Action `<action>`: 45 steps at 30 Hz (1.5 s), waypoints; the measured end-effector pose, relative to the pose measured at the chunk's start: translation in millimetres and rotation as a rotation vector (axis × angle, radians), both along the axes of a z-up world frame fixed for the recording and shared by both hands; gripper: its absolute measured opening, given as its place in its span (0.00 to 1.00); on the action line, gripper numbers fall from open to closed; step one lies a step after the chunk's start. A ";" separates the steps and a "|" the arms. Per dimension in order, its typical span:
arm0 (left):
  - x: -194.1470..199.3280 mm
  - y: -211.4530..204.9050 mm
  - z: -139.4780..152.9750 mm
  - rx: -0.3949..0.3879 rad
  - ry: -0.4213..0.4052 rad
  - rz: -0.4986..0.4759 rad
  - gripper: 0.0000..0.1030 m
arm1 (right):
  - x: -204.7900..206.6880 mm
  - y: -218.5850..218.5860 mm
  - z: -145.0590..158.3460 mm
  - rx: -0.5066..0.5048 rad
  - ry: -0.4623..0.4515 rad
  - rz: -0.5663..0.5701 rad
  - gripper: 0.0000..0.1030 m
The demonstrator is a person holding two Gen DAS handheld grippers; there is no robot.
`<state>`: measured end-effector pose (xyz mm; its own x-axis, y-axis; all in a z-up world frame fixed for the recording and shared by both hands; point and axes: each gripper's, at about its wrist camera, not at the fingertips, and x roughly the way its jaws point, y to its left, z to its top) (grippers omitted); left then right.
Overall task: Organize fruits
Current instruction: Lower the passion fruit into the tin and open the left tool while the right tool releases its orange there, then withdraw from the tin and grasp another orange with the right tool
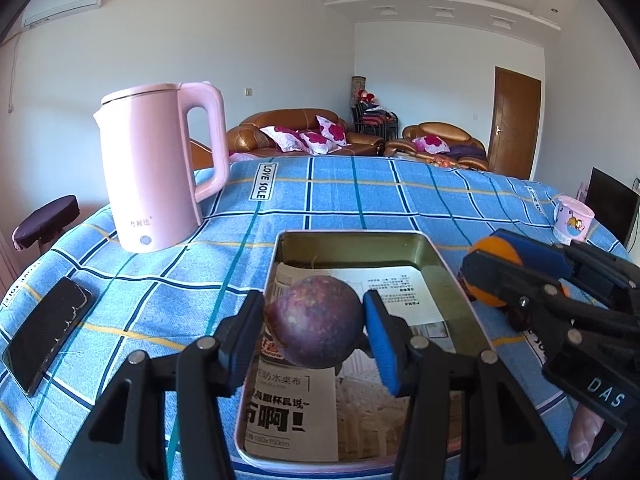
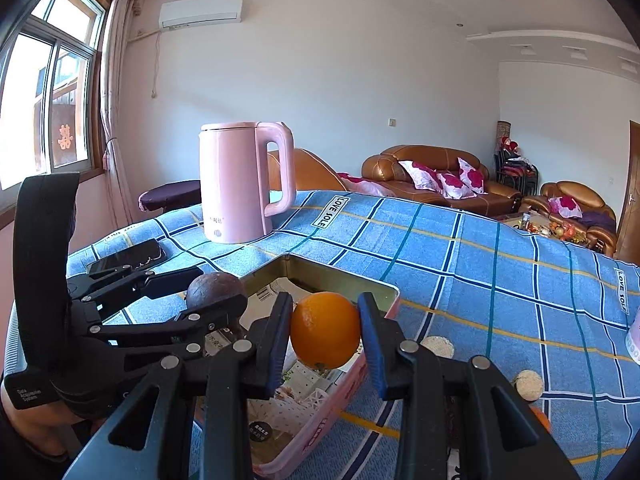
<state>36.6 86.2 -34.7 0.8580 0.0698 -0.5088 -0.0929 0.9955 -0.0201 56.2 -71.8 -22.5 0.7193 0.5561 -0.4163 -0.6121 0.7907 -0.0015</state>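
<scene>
We hold two fruits at once, one in each gripper, both near the tin tray (image 1: 356, 240) on the checked surface (image 1: 360, 192).

Left gripper (image 1: 316, 330): fingers (image 1: 380, 336) clenched on the purple fruit (image 1: 316, 320), pads pressing its two sides. The fruit hangs above the tray's interior, over the printed paper lining (image 1: 404, 292), toward the near half. From here the tray floor lies straight below the fingers; we judge that a short descent and a release would seat it.

Right gripper (image 2: 325, 330): fingers (image 2: 370, 332) clenched on the orange (image 2: 325, 330). In the right wrist view the orange sits over the tray's right-hand rim (image 2: 394, 292), partly above the inside, partly above the edge. In the left wrist view the same orange (image 1: 494, 256) shows just outside the right wall.

So the relation that matters: the left hand is already over the tray, the right hand is at its border. We judge the orange needs a shift inward, toward the purple fruit, before letting go; otherwise it may strike the rim and roll onto the cloth.

Both fruits are round, no long axis to mind.

Pink kettle (image 1: 160, 168) and phone (image 1: 44, 336) stand well apart, left of the tray.
</scene>
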 end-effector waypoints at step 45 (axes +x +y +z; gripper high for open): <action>-4.6 -7.3 2.7 0.064 0.026 0.039 0.79 | 26.6 3.9 -16.6 -0.036 0.148 -0.028 0.52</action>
<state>32.0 78.9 -32.0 0.8408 0.1357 -0.5240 -0.1312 0.9903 0.0460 82.8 -68.0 -39.1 0.6640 0.5194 -0.5380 -0.5854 0.8087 0.0583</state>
